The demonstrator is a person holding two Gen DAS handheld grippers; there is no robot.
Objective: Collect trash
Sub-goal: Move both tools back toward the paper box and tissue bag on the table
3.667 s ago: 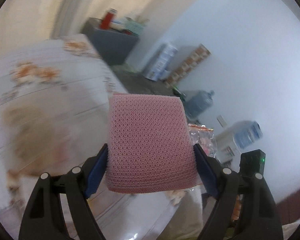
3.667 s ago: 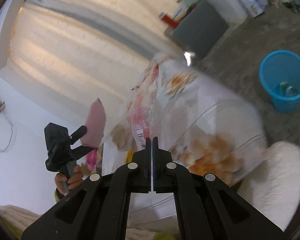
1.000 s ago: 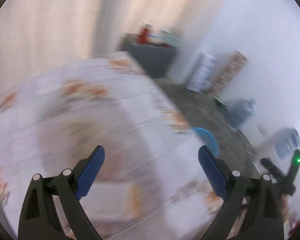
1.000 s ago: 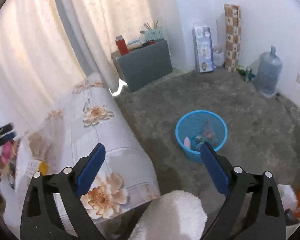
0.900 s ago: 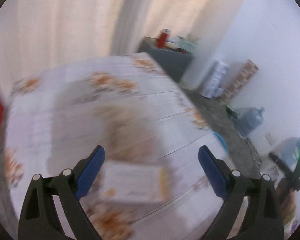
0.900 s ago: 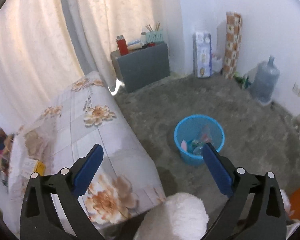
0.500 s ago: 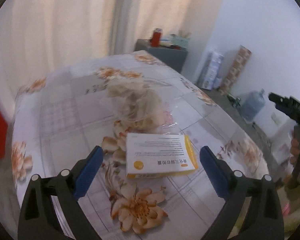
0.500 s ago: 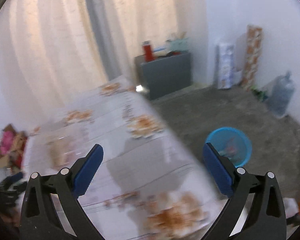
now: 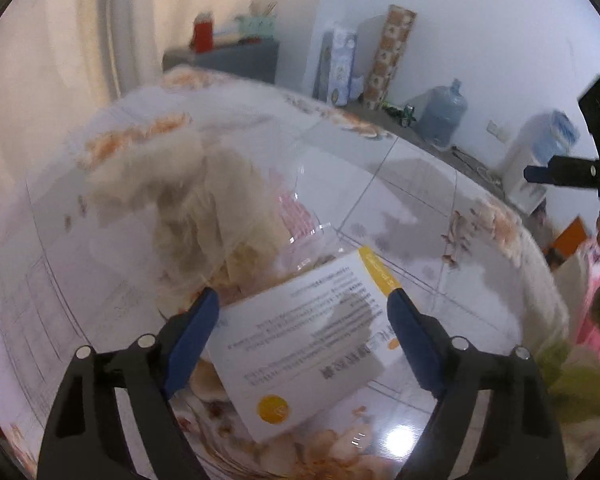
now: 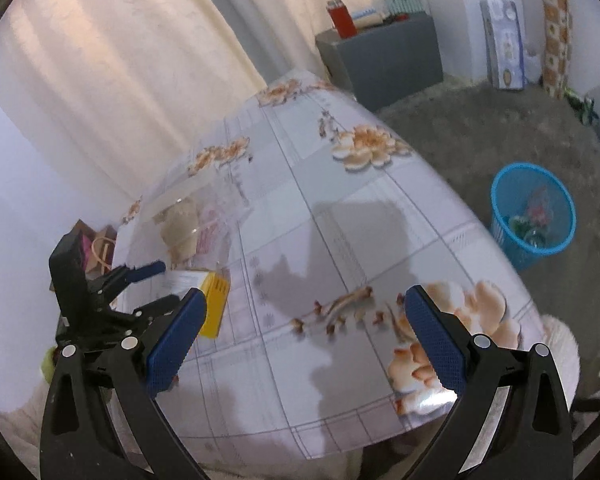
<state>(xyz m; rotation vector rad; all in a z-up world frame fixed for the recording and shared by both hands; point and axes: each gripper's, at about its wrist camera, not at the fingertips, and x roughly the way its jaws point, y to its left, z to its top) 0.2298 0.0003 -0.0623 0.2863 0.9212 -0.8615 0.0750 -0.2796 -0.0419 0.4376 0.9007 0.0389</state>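
A white and yellow cardboard box (image 9: 308, 336) lies on the floral table (image 9: 412, 184). My left gripper (image 9: 304, 320) is open with its fingers on either side of the box, close above it. A clear plastic bag with a beige wad inside (image 9: 204, 208) lies just beyond the box. In the right wrist view the box (image 10: 208, 300), the bag (image 10: 188, 228) and the left gripper (image 10: 140, 288) show at the left. My right gripper (image 10: 304, 336) is open and empty above the table's near edge. A blue trash basket (image 10: 532, 216) with litter stands on the floor to the right.
A grey cabinet (image 10: 384, 56) with a red can stands at the far wall by the curtain. Water jugs (image 9: 444, 116) and boxes (image 9: 340, 68) line the wall. A paper bag (image 10: 96, 248) sits beyond the table's left side. My right gripper shows at the right edge (image 9: 572, 168).
My left gripper let go of the pink mesh pad, swung back to the table and came down around the box. My right gripper opened, dropped the plastic wrapper and turned towards the table.
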